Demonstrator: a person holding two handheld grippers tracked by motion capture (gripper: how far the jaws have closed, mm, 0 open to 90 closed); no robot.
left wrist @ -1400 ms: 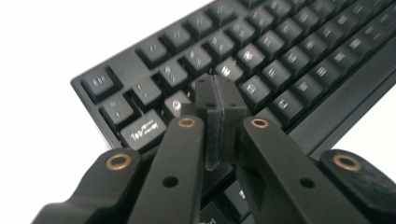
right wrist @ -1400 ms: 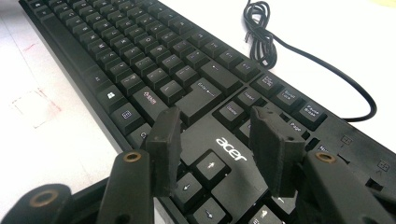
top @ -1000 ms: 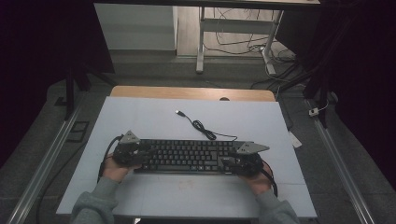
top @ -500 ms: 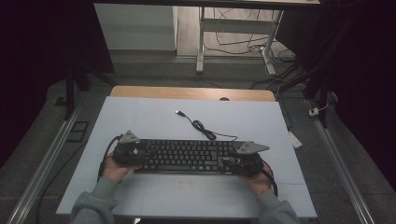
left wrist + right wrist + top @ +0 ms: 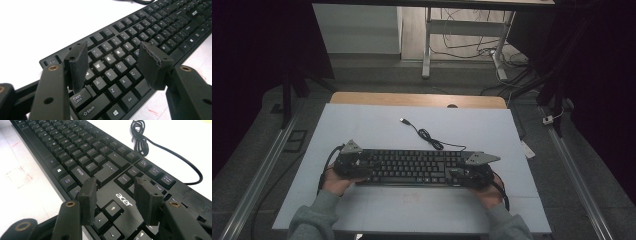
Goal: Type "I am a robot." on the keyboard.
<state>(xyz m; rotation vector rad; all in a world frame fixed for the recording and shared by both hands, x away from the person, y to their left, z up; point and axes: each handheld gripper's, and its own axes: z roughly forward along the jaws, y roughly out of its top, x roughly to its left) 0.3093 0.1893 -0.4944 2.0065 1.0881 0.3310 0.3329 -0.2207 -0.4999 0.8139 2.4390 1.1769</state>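
On pale matte table (image 5: 362, 125), flat black plastic keyboard (image 5: 412, 167) (square keys).

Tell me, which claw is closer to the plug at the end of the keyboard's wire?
Left, but only slightly. The left claw sits at the keyboard's left end, below and just left of the plug. The right claw is at the right end, farther away.

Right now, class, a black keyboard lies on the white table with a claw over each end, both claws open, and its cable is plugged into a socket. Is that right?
Not quite. The cable is not plugged in: in the high view its USB plug lies loose on the white table. The rest stands: the black keyboard has the left claw and the right claw over its ends, both open.
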